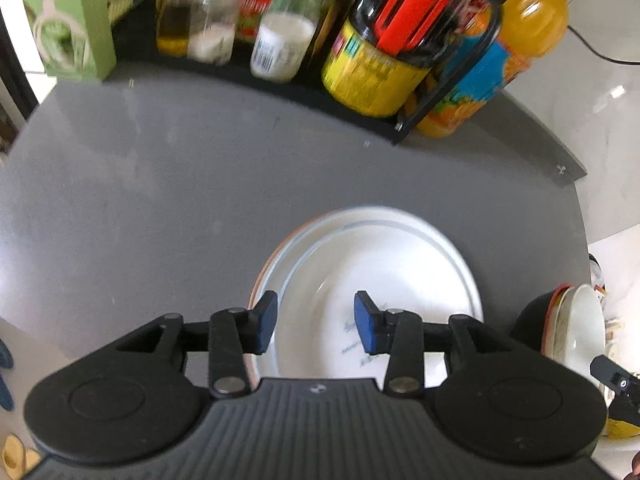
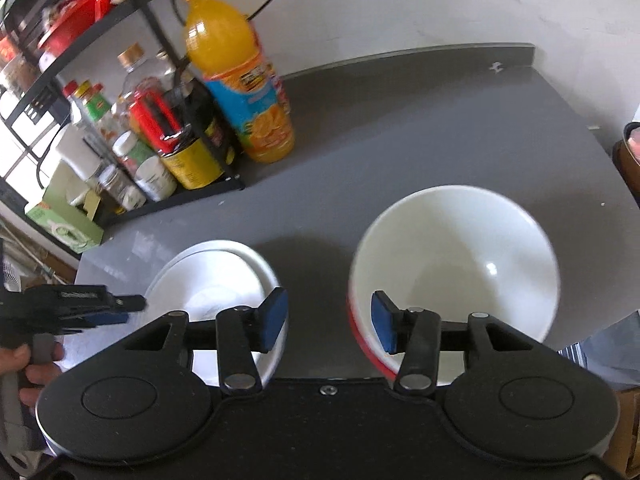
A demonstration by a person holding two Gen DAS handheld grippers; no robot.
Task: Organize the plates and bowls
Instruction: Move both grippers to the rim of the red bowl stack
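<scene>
A white plate with a blue rim line [image 1: 372, 272] lies on top of an orange-edged plate [image 1: 256, 280] on the grey counter [image 1: 140, 200]. My left gripper [image 1: 316, 322] hovers open above the stack's near-left part, holding nothing. In the right wrist view the same stack [image 2: 216, 276] lies at the left, with the left gripper [image 2: 100, 308] beside it. A white bowl with a red outer band [image 2: 460, 272] stands at the right. My right gripper [image 2: 328, 322] is open. Its right pad [image 2: 382, 326] is over the bowl's near-left rim and its left pad is outside. The bowl [image 1: 580, 328] also shows at the right edge of the left wrist view.
A black wire rack [image 2: 192, 196] with jars and sauce bottles lines the back left. An orange juice bottle [image 2: 236, 76] stands at its end and a green box [image 1: 68, 20] at the far left. The counter's edge [image 2: 624, 184] drops off at the right. A hand [image 2: 28, 364] holds the left gripper.
</scene>
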